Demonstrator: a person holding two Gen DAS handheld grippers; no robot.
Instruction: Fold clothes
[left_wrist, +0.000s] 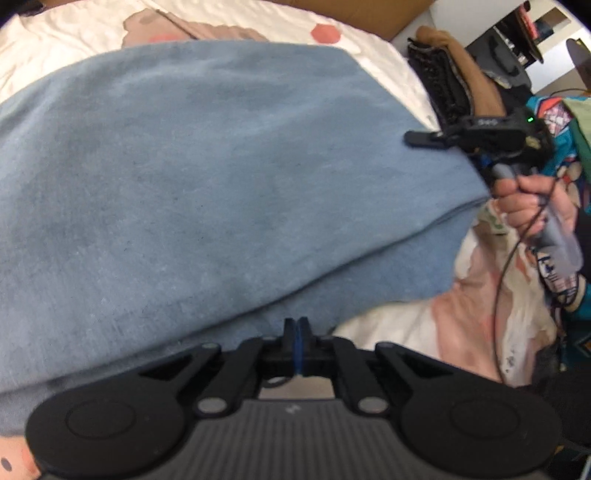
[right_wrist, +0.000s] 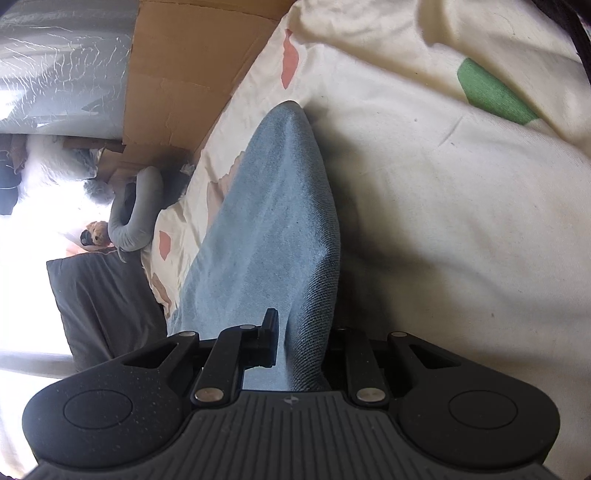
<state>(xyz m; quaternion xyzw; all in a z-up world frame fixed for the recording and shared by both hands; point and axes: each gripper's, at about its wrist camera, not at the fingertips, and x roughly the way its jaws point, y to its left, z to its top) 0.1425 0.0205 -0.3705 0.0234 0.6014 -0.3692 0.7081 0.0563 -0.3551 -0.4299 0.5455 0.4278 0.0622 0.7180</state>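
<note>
A light blue garment (left_wrist: 207, 177) lies folded in two layers on the patterned bed sheet (left_wrist: 461, 325). My left gripper (left_wrist: 297, 326) is shut, its tips pressed together on the near hem of the lower layer. At the cloth's right edge my right gripper (left_wrist: 424, 139) is held by a person's hand (left_wrist: 524, 206). In the right wrist view a raised ridge of the blue garment (right_wrist: 280, 221) runs between the jaws of the right gripper (right_wrist: 301, 332), which is shut on it. The fabric hides the right-hand finger.
The cream sheet (right_wrist: 461, 221) has pink and green patches. A cardboard panel (right_wrist: 192, 74) stands along the bed's far side. A grey neck pillow (right_wrist: 136, 210) and a dark cushion (right_wrist: 99, 306) lie off the bed's end. Dark clothes (left_wrist: 443, 81) are piled near the right hand, and a cable (left_wrist: 506, 288) hangs there.
</note>
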